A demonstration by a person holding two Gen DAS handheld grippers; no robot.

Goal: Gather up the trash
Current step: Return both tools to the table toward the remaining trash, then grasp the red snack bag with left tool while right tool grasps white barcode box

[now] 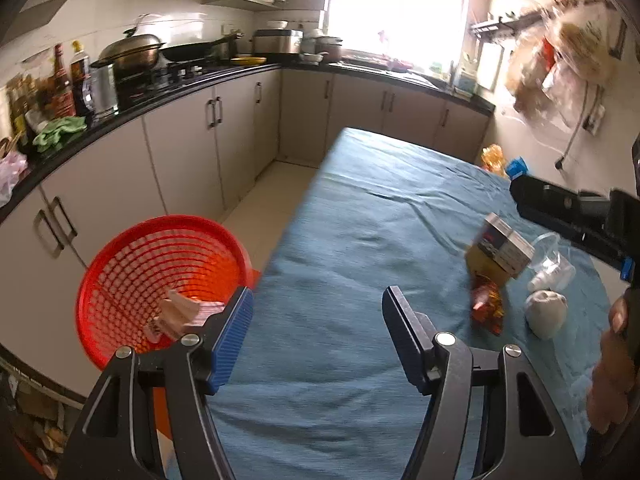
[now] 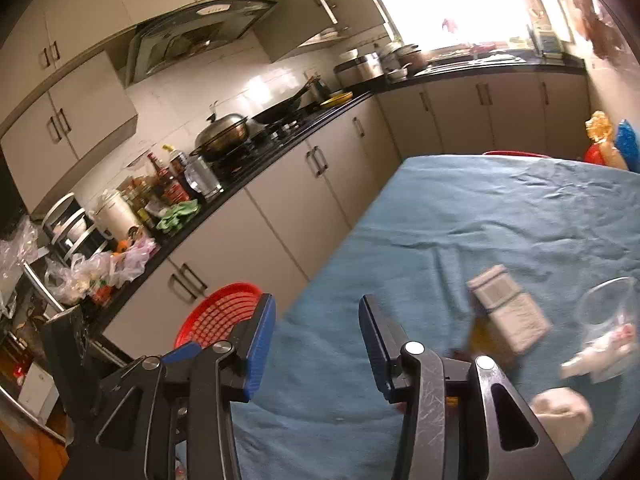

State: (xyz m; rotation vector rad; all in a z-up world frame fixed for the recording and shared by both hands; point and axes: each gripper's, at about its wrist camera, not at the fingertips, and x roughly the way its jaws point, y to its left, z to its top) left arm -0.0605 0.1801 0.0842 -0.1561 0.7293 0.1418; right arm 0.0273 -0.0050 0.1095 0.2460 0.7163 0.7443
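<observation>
Left wrist view shows the left gripper (image 1: 318, 308) with fingers apart over the blue-clothed table (image 1: 360, 220), crumpled paper (image 1: 176, 314) in the red basket (image 1: 120, 264) beside it, while the right gripper (image 2: 316, 320), also spread and empty, faces a small carton (image 2: 508, 312), clear cup (image 2: 608, 308) and white wad (image 2: 564, 412).

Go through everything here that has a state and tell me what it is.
left gripper: open, empty
right gripper: open, empty
red basket: holds crumpled paper
carton: tipped over on the cloth
clear cup: on its side
upper cabinet door: open
</observation>
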